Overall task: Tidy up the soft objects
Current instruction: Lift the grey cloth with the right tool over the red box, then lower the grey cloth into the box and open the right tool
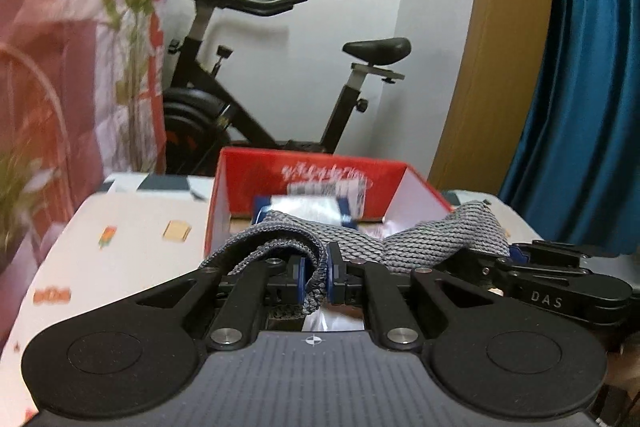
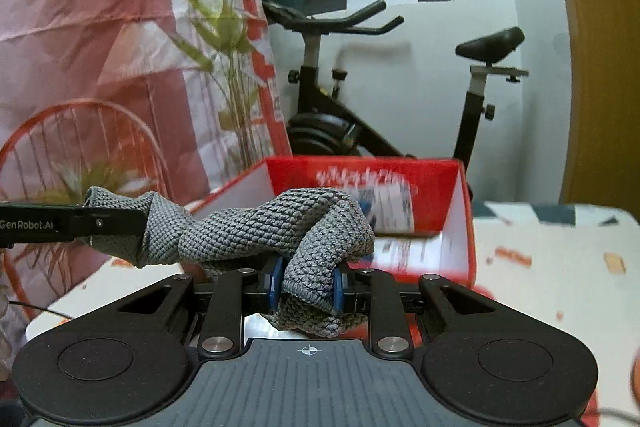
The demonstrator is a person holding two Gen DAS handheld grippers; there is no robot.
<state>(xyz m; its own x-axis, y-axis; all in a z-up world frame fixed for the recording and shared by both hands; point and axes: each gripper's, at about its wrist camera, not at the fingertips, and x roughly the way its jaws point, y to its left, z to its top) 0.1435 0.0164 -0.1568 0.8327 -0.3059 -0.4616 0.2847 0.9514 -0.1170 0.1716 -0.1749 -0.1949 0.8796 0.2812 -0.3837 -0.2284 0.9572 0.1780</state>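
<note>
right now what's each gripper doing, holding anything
Left gripper: closed on one end of the grey knitted cloth.
Right gripper: closed on the cloth's other end.

Two wrist cameras, each close behind its own gripper, look forward and slightly downward across a white table [image 1: 120, 251]. Both face an open red box [image 1: 316, 179] nearby and an exercise bike [image 2: 400, 87] against the far wall; the right view sits further right
</note>
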